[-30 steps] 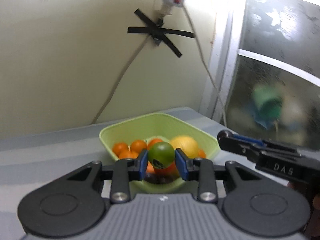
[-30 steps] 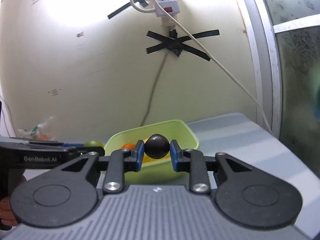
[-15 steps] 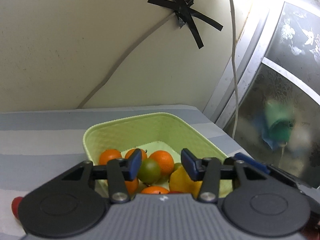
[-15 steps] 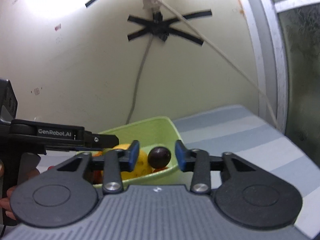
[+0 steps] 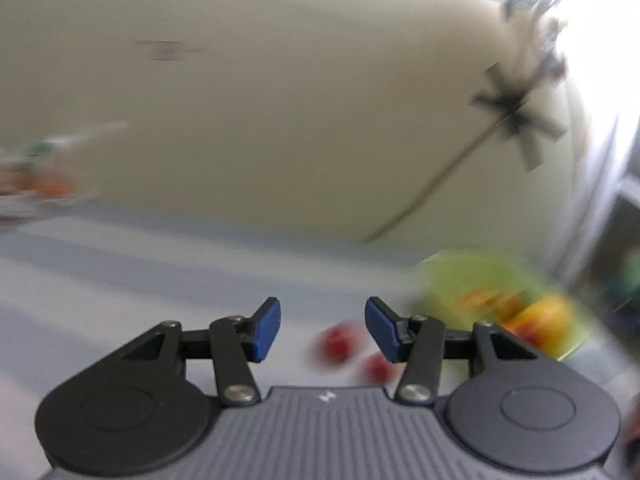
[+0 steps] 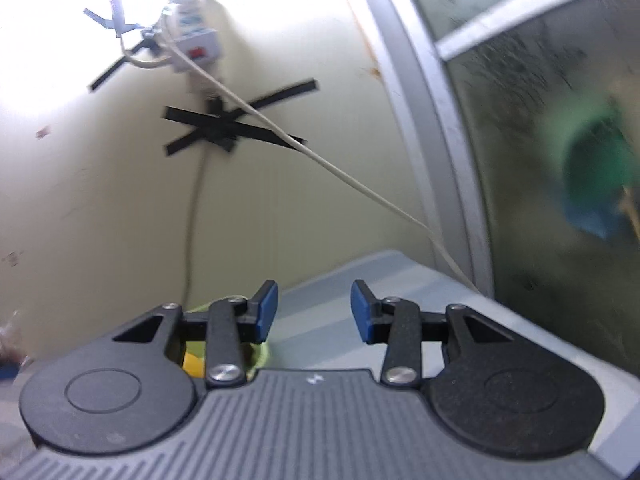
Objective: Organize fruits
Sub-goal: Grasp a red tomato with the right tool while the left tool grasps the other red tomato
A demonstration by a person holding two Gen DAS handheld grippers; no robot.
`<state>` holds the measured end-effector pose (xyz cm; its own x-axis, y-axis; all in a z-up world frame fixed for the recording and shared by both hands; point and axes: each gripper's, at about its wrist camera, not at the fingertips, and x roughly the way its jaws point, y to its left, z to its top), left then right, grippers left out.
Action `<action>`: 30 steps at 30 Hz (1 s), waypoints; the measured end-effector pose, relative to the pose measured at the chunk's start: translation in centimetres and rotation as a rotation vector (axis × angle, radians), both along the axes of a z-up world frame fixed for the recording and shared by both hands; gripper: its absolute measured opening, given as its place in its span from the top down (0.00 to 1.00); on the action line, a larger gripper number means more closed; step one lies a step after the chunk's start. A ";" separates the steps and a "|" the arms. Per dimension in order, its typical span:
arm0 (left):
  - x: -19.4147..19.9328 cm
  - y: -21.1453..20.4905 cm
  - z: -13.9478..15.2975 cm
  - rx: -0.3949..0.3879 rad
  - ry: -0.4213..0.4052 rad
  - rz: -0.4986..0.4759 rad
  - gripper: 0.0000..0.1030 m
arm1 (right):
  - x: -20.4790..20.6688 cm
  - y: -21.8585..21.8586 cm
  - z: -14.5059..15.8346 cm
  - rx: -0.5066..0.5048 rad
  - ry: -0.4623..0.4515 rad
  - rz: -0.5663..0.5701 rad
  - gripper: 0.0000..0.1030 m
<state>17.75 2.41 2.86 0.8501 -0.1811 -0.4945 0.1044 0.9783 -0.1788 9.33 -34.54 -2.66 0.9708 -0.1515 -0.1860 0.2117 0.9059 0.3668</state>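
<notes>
My left gripper (image 5: 322,330) is open and empty above the striped table (image 5: 120,280). Two small red fruits (image 5: 336,344) lie blurred on the cloth just beyond and between its fingers. The green basket (image 5: 472,276) with orange and yellow fruit stands to the right of the left gripper. My right gripper (image 6: 313,317) is open and empty. In the right wrist view only a sliver of the green basket (image 6: 262,354) and a yellow fruit (image 6: 191,363) show behind the left finger.
The left wrist view is motion-blurred. A cream wall with black tape crosses (image 6: 232,124) and a power strip (image 6: 192,36) stands behind the table. A frosted window (image 6: 560,160) is on the right. Blurred packets (image 5: 36,184) lie at the far left.
Both grippers let go of their fruit into the basket and opened wide. The left gripper swung left away from the basket; the right gripper rose and turned right past it.
</notes>
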 end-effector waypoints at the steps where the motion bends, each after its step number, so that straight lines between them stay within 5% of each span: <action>1: -0.6 0.7 -0.9 0.023 0.018 0.023 0.53 | 0.0 -0.2 -0.1 0.014 0.011 -0.011 0.58; 5: -2.6 2.1 -2.8 0.050 0.054 0.073 0.54 | -0.2 0.0 -0.4 0.025 0.039 -0.048 0.58; 14: -4.7 0.4 -2.4 0.141 -0.064 0.036 0.50 | -5.6 4.5 -1.1 0.077 0.070 0.028 0.58; 23: -4.6 2.6 -2.5 0.029 -0.052 0.019 0.50 | -4.7 16.8 -0.9 -0.162 0.192 0.451 0.60; 30: -4.4 3.6 -2.6 -0.037 -0.034 0.032 0.51 | 2.7 23.6 0.3 -0.335 0.204 0.533 0.59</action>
